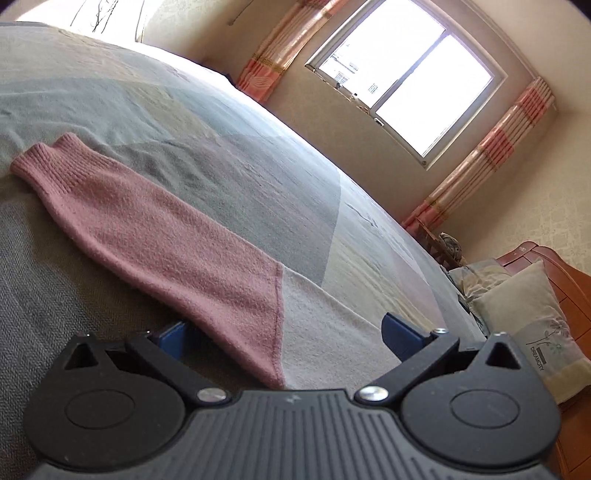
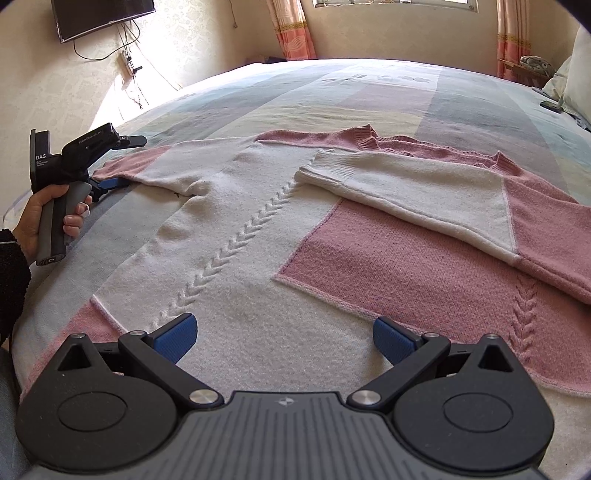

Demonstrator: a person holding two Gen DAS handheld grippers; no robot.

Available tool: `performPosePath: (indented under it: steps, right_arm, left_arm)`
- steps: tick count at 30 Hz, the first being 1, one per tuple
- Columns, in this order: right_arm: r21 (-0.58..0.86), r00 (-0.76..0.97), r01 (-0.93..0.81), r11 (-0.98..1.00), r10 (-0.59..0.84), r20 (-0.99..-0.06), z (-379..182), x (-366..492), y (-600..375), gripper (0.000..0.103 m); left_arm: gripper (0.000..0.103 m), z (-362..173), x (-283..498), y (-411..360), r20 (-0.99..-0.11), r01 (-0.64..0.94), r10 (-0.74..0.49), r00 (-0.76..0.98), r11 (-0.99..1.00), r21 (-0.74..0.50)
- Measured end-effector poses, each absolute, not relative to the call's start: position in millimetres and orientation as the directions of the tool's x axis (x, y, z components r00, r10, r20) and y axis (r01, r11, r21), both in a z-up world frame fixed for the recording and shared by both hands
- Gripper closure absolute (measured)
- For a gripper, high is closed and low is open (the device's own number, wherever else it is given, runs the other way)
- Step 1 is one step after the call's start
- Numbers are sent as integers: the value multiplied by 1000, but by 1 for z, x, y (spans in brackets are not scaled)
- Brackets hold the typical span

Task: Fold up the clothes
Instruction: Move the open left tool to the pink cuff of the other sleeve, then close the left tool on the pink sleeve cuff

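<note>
A pink and white knit sweater (image 2: 258, 229) lies flat on the bed, one sleeve (image 2: 406, 184) folded across its body. Its other sleeve (image 1: 155, 229) stretches out to the side, with the pink cuff far from me in the left wrist view. My left gripper (image 1: 286, 336) is open at the near end of that sleeve, and the cloth lies between its blue fingers (image 1: 400, 334) and covers part of the left one. In the right wrist view a hand holds this left gripper (image 2: 110, 181) at the sleeve. My right gripper (image 2: 284, 338) hangs open just above the sweater's hem, holding nothing.
The striped bedspread (image 2: 369, 92) covers the whole bed. Pillows (image 1: 532, 314) and a wooden headboard (image 1: 569, 295) stand at one end. A dark phone (image 2: 550, 106) lies near the pillows. A window (image 1: 402, 74) with curtains and a wall TV (image 2: 99, 14) are beyond the bed.
</note>
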State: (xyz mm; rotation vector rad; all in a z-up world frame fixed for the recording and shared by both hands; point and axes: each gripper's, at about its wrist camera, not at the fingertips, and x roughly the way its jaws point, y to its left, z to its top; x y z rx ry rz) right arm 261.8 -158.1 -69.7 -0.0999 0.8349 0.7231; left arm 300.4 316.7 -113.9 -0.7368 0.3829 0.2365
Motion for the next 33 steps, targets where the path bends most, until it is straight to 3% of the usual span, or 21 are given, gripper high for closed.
performPosePath:
  steps: [14, 33]
  right_arm:
    - [210, 455, -610, 764, 555, -697, -71, 264, -161, 0]
    - [292, 410, -626, 723, 624, -665, -61, 257, -162, 0]
  left_arm:
    - [1, -116, 322, 335, -372, -349, 130, 919, 710, -612]
    - [1, -81, 318, 306, -252, -222, 62, 966, 700, -678]
